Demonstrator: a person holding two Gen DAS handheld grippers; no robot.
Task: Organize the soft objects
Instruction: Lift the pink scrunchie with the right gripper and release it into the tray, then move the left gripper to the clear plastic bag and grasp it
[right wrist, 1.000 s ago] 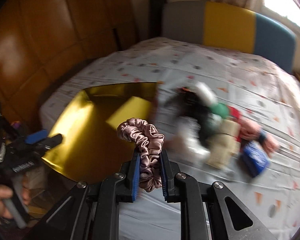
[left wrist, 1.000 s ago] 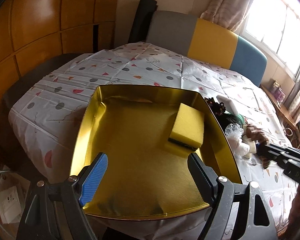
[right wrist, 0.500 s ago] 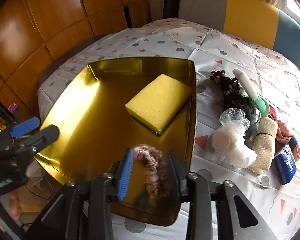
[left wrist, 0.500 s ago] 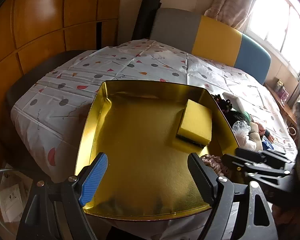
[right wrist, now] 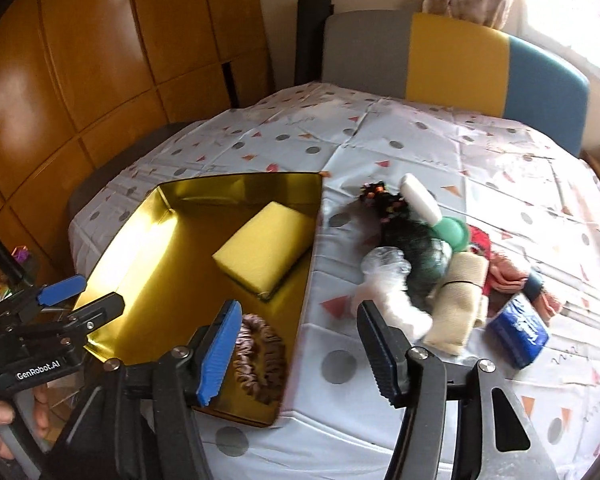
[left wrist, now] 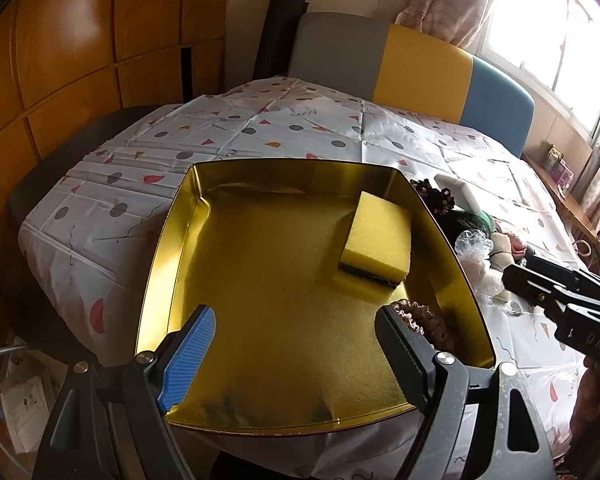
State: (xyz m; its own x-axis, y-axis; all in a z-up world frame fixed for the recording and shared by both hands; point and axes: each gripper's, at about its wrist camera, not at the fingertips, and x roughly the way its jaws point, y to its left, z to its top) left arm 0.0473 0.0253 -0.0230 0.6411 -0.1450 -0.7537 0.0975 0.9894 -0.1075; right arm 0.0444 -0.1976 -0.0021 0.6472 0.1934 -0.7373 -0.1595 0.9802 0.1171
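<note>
Patterned cloth covers the counter (right wrist: 380, 148), where a gold tray (right wrist: 132, 240) holds a yellow sponge (right wrist: 264, 246) and pink scrunchie (right wrist: 260, 356) — released. Right claw (right wrist: 296, 354) is opening, empty; left claw (left wrist: 296, 354) gapes wide, holding nothing.

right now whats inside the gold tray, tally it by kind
yellow sponge: 1
pink-brown scrunchie: 1
total in the gold tray: 2
</note>
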